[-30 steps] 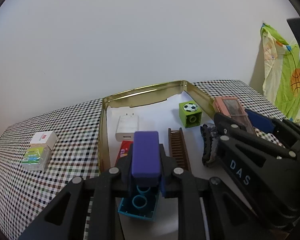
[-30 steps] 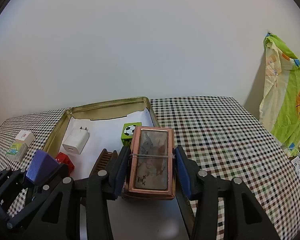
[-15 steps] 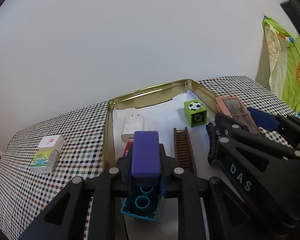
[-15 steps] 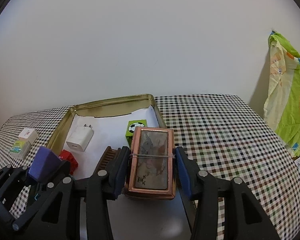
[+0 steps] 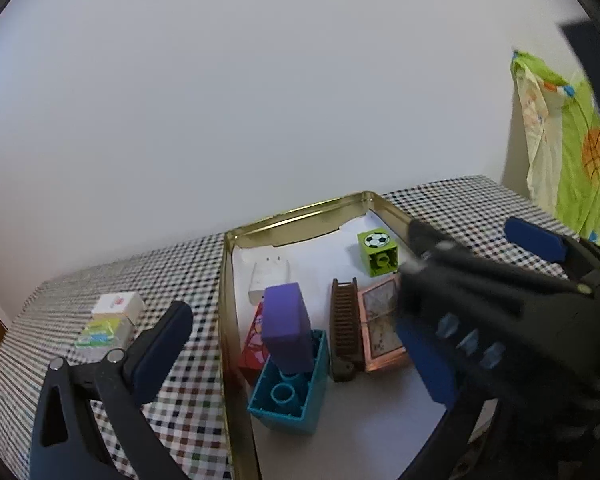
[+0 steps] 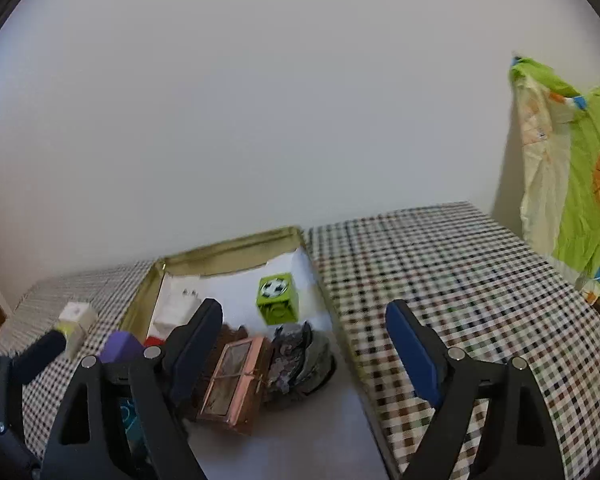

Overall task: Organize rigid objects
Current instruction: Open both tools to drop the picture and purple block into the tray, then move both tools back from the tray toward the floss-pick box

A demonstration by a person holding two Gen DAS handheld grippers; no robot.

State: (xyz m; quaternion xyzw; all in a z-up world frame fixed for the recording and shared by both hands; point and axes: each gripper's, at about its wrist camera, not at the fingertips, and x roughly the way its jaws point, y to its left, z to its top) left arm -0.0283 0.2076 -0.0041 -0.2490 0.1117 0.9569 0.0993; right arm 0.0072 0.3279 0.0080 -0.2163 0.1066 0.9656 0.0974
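Now we record both grippers, left gripper (image 5: 300, 344) and right gripper (image 6: 304, 344), released, jaws apart, purple block (image 5: 286, 326) in teal brick (image 5: 290, 388), copper-framed case (image 6: 236, 380) dropped flat inside gold tin (image 5: 292, 220).

Soft, even indoor light; fisheye-bent edges, dark corners, motion blur.

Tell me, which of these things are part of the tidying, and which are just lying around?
Part of the job: gold tin, purple block, teal brick, copper-framed box, brown comb, green football cube, white charger.

Lying about: small boxes, green cloth.

Purple block (image 5: 286, 326), gold tin (image 5: 296, 216), apparently checked cloth (image 6: 440, 264).
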